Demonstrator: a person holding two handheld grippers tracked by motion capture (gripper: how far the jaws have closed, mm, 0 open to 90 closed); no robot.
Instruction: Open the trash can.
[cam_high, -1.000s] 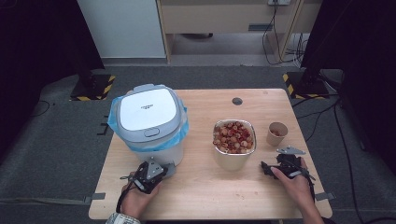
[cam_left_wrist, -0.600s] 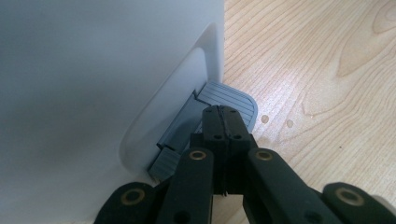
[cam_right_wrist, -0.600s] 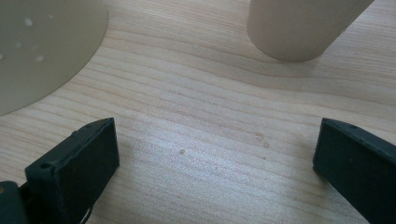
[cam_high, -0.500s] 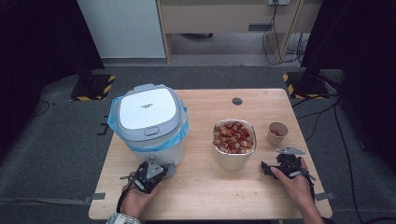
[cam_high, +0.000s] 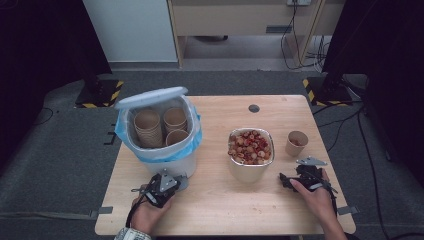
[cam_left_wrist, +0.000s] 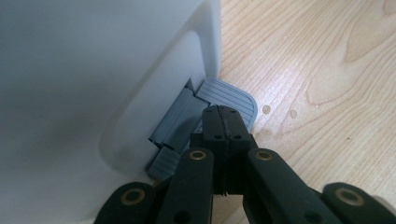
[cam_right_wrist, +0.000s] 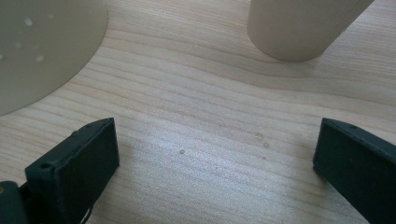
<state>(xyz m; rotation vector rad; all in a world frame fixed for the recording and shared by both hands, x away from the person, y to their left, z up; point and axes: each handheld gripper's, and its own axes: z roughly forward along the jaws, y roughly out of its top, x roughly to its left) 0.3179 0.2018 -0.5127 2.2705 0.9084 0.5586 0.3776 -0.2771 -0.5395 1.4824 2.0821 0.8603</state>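
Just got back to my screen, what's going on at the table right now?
The left tongs, shut, press the grey pedal of the white bin, and its lid has swung up since a moment ago, showing paper cups inside. The right tongs rest open on the table, between the bowl of red and tan pieces and a single cup.

Both grippers are black: the left gripper (cam_left_wrist: 224, 122) shows brass-coloured pivot pins, the right gripper (cam_high: 286, 180) carries a grey three-cornered plate and a trailing cable. A patterned cuff (cam_high: 129, 234) covers the left wrist.
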